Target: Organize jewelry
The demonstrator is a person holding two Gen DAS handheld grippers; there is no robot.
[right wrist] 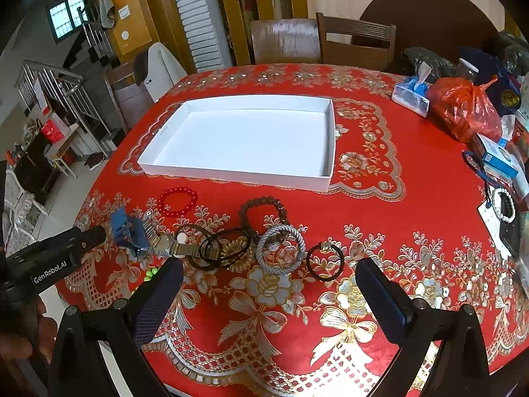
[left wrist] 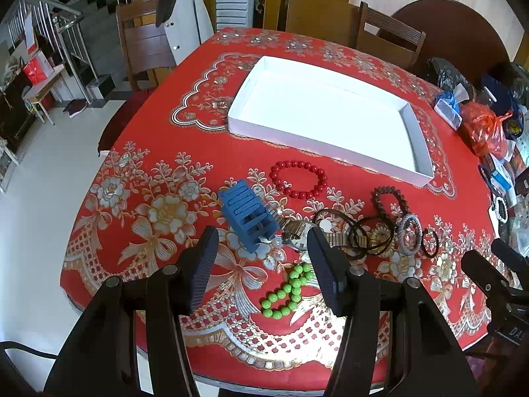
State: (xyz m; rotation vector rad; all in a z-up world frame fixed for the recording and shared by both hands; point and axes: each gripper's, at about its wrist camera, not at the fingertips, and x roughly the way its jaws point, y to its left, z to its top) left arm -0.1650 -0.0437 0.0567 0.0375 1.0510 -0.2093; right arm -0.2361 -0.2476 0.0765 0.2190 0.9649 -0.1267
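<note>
An empty white tray (left wrist: 417, 172) (right wrist: 231, 175) lies mid-table. In front of it lie a red bead bracelet (left wrist: 297, 179) (right wrist: 177, 201), a blue holder (left wrist: 248, 213) (right wrist: 127, 231), a metal watch (left wrist: 297, 231) (right wrist: 172, 246), a brown bead bracelet (left wrist: 390, 200) (right wrist: 263, 213), dark hair ties (left wrist: 363, 235) (right wrist: 221, 248), a grey braided ring (left wrist: 409, 233) (right wrist: 280, 248) and a black ring (left wrist: 430, 243) (right wrist: 323, 261). A green bead bracelet (left wrist: 287, 292) lies between my left fingers. My left gripper (left wrist: 263, 268) is open above it. My right gripper (right wrist: 269, 292) is open and empty.
The round table has a red floral cloth (right wrist: 363, 218). Bags, boxes and a white bead bracelet (right wrist: 504, 208) crowd its right edge. Chairs (right wrist: 357, 41) stand behind. The table's left edge drops to a white floor (left wrist: 49, 182).
</note>
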